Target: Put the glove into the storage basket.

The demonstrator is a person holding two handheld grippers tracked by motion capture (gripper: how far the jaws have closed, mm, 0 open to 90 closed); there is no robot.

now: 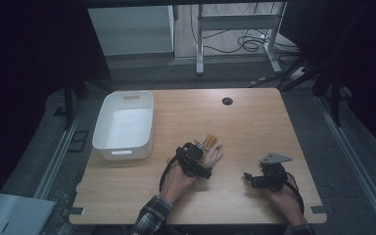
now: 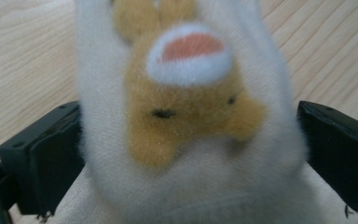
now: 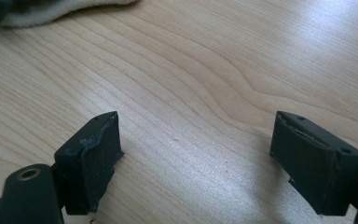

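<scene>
A cream and orange plush toy [image 1: 214, 147] lies near the middle of the wooden table [image 1: 254, 127]. My left gripper [image 1: 205, 156] reaches it from the near side. In the left gripper view the plush toy [image 2: 186, 107] sits between the two black jaws, which stand wide apart at its flanks, so my left gripper [image 2: 189, 116] is open around it. My right gripper [image 1: 249, 179] rests low over bare wood to the right, pointing left. Its jaws are spread with nothing between them, as seen on my right gripper [image 3: 196, 121]. A strip of cream plush [image 3: 51, 11] shows at that view's top left.
A white plastic bin [image 1: 123, 147] stands on the table's left side. A dark cable hole [image 1: 227, 101] sits near the far edge. Beyond the table are desk legs and cables on the floor.
</scene>
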